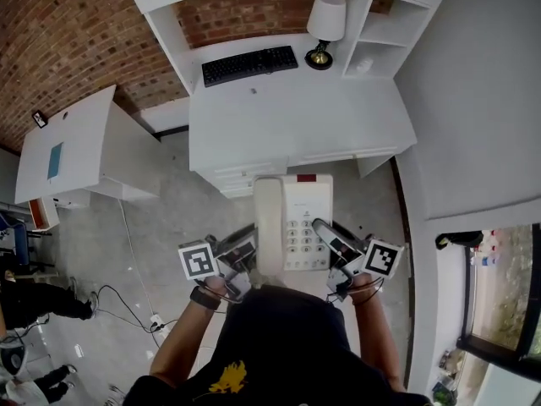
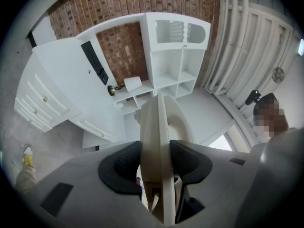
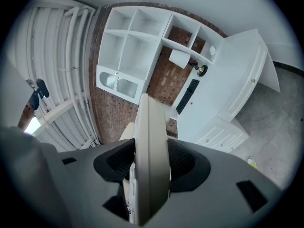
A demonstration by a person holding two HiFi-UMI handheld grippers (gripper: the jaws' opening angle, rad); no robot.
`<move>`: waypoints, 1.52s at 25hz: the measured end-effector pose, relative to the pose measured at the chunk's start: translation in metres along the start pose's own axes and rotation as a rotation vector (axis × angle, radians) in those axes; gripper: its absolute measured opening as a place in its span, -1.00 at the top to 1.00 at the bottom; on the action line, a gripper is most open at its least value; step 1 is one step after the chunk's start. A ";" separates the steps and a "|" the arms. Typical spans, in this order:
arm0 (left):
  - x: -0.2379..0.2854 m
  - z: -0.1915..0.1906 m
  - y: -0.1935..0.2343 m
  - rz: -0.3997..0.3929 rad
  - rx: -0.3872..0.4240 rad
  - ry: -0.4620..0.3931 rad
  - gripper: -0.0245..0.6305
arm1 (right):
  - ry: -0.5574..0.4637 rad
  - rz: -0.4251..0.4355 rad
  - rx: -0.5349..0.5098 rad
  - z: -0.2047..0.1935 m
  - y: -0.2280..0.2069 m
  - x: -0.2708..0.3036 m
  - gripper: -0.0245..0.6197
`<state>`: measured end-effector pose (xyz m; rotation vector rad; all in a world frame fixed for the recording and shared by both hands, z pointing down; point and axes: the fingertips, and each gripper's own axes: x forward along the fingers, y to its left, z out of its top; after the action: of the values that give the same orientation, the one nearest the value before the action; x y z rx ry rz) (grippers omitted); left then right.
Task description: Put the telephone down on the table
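A cream desk telephone with its handset on the left side is held in the air in front of the person, short of the white table. My left gripper is shut on the telephone's near left edge, the dark pads pressed to both faces. My right gripper is shut on its near right edge, with pads clamped either side. The phone stands above the grey floor, not touching the table.
On the white table lie a black keyboard and a small lamp with a white shade, under white shelving. A second white desk stands at the left. Cables trail on the floor; a person's legs are at far left.
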<state>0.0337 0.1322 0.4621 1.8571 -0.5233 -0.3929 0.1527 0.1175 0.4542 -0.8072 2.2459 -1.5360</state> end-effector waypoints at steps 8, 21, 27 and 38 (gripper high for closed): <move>0.061 0.099 0.036 -0.026 -0.034 -0.057 0.31 | 0.023 -0.039 0.016 0.087 -0.031 0.077 0.28; 0.113 0.222 0.074 -0.006 -0.017 -0.178 0.31 | 0.078 -0.029 0.003 0.185 -0.057 0.180 0.28; 0.161 0.258 0.083 0.060 0.065 -0.240 0.31 | 0.168 0.020 0.032 0.242 -0.088 0.203 0.28; 0.184 0.287 0.102 0.184 0.149 -0.438 0.30 | 0.362 0.108 0.035 0.284 -0.119 0.241 0.28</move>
<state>0.0277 -0.2242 0.4598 1.8486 -1.0363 -0.6566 0.1465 -0.2737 0.4709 -0.4143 2.4533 -1.7796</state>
